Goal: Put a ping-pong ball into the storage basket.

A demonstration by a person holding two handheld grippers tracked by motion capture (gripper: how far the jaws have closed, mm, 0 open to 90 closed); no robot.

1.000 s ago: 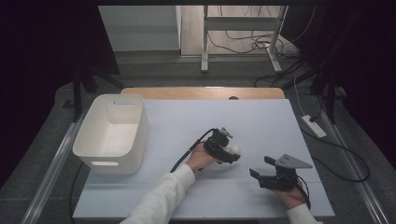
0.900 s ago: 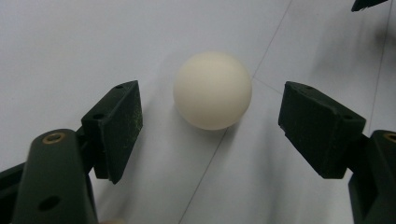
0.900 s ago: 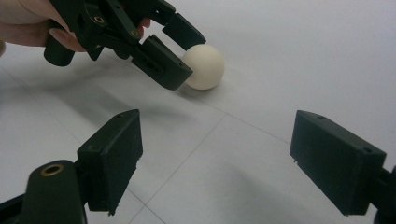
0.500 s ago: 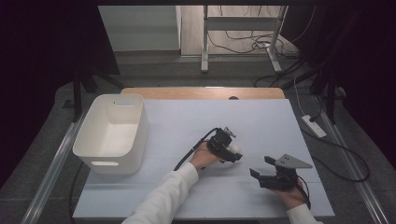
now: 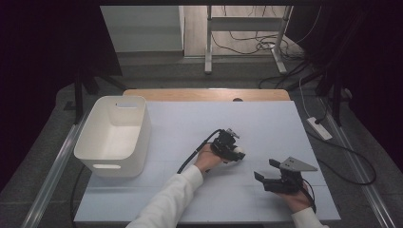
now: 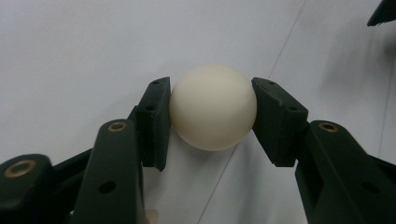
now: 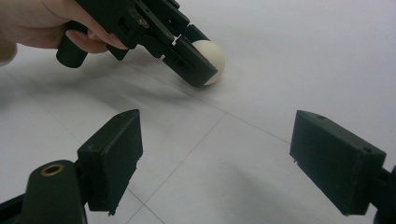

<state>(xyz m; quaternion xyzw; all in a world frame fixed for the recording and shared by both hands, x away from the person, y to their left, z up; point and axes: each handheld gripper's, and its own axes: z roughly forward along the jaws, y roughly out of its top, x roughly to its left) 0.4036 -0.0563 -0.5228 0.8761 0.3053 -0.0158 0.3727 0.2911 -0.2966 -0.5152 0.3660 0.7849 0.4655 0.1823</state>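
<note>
A cream ball [image 6: 212, 113] rests on the white table sheet, a little right of the middle in the high view [image 5: 239, 153]. My left gripper [image 6: 212, 89] points at it from the left, its two black pads [image 6: 156, 116] pressed on the ball's sides. Its jaws have just been closing with the ball between them. The right gripper view shows the ball [image 7: 212, 52] behind the left gripper's jaws. My right gripper [image 7: 217, 135] rests near the table's front right [image 5: 266, 169], open and with nothing between its pads, aimed toward the ball.
A white plastic basket [image 5: 112, 159] stands at the table's left side, with nothing seen inside. A wooden strip [image 5: 209, 94] runs along the table's far edge. A power strip [image 5: 319, 128] and cables lie on the floor to the right.
The left hand has shifted only slightly around the ball. The right gripper has stayed where it was.
</note>
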